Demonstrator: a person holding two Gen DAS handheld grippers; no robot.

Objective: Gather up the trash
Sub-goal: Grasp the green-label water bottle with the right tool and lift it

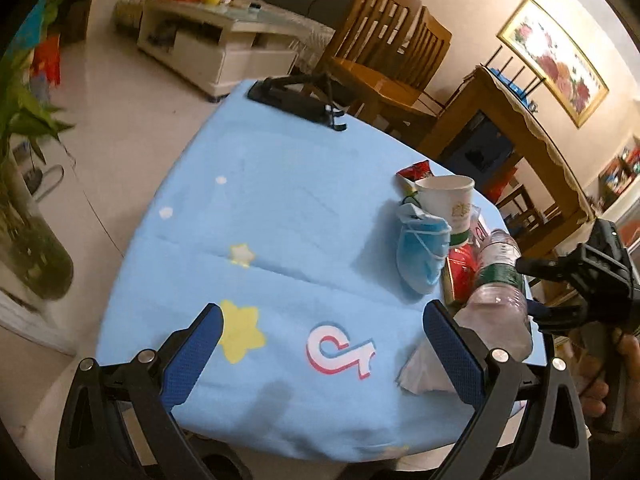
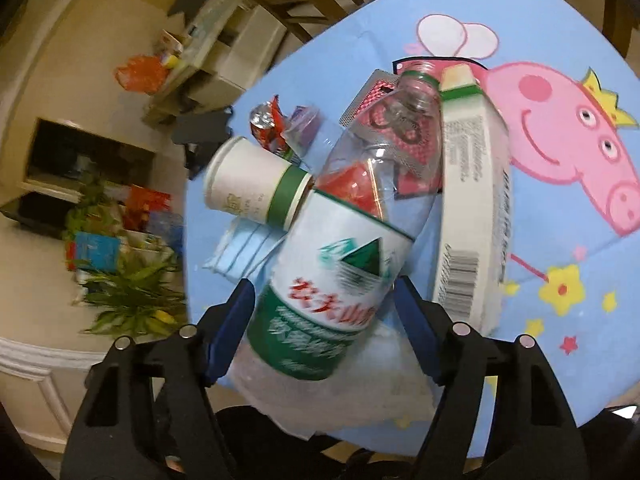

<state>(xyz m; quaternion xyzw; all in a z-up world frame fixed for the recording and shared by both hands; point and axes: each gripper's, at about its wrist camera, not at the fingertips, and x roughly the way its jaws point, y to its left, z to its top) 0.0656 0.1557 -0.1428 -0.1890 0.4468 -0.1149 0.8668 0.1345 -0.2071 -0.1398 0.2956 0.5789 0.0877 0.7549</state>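
A clear plastic bottle (image 2: pixel 340 272) with a green and white label sits between my right gripper's (image 2: pixel 324 312) blue fingers, which are closed on it; it also shows in the left wrist view (image 1: pixel 500 284). Around it on the blue tablecloth (image 1: pixel 280 220) lie a white paper cup (image 2: pixel 248 180), a blue face mask (image 1: pixel 420 252), a white carton (image 2: pixel 472 200), red snack wrappers (image 2: pixel 276 124) and crumpled tissue (image 1: pixel 424 368). My left gripper (image 1: pixel 320 344) is open and empty above the cloth, left of the pile.
A black stand (image 1: pixel 296 100) lies at the table's far edge. Wooden chairs (image 1: pixel 392 48) and a wooden cabinet (image 1: pixel 500 128) stand beyond the table. A coffee table (image 1: pixel 208 40) is on the tiled floor, and a potted plant (image 1: pixel 24 160) at the left.
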